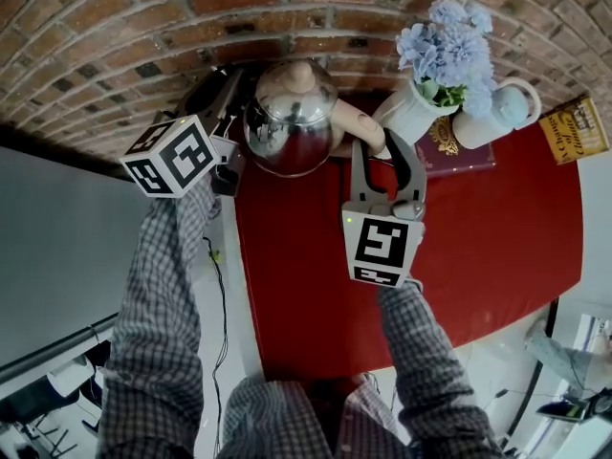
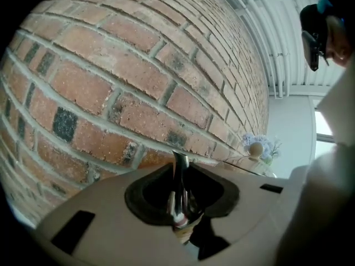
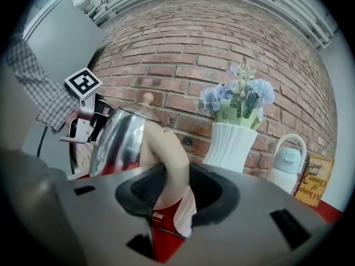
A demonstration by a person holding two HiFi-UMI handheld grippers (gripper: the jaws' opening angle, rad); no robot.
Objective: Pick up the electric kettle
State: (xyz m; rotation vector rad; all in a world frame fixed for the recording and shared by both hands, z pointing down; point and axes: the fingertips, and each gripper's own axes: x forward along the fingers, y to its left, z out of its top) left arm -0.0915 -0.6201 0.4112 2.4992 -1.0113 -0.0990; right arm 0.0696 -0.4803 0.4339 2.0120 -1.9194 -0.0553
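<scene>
**Ann:** Since a kettle was to be lifted, what was seen first?

**Ben:** The brick wall (image 1: pixel 115 27) was seen at the back. The red table (image 1: pixel 497 218) was pushed up close to it.

**Ann:** Where was the kettle found?

**Ben:** The electric kettle (image 1: pixel 287 122) was found at the far left corner of the table, right by the wall. It could not be told whether it was off the table or resting on it.

**Ann:** What was put next to it?

**Ben:** A white vase (image 1: pixel 406 113) with blue flowers was set just beside it on the right. Care was likely needed so that the vase was not bumped.

**Ann:** How was the kettle held?

**Ben:** It was held from both sides. The right gripper (image 3: pixel 166 204) was closed around the pale handle (image 3: pixel 163 159), which filled the gap between its jaws. That part was likely picked because it is made to be held.

**Ann:** And the other side?

**Ben:** The left gripper (image 2: pixel 180 204) was squeezed shut on a thin shiny part (image 2: pixel 180 176) at the kettle's left. It was guessed to be the spout.

**Ann:** Why were two grippers used?

**Ben:** A round, shiny kettle can be tipped with ease. It was likely kept steady this way, so that it would not swing or slip when raised.
</scene>
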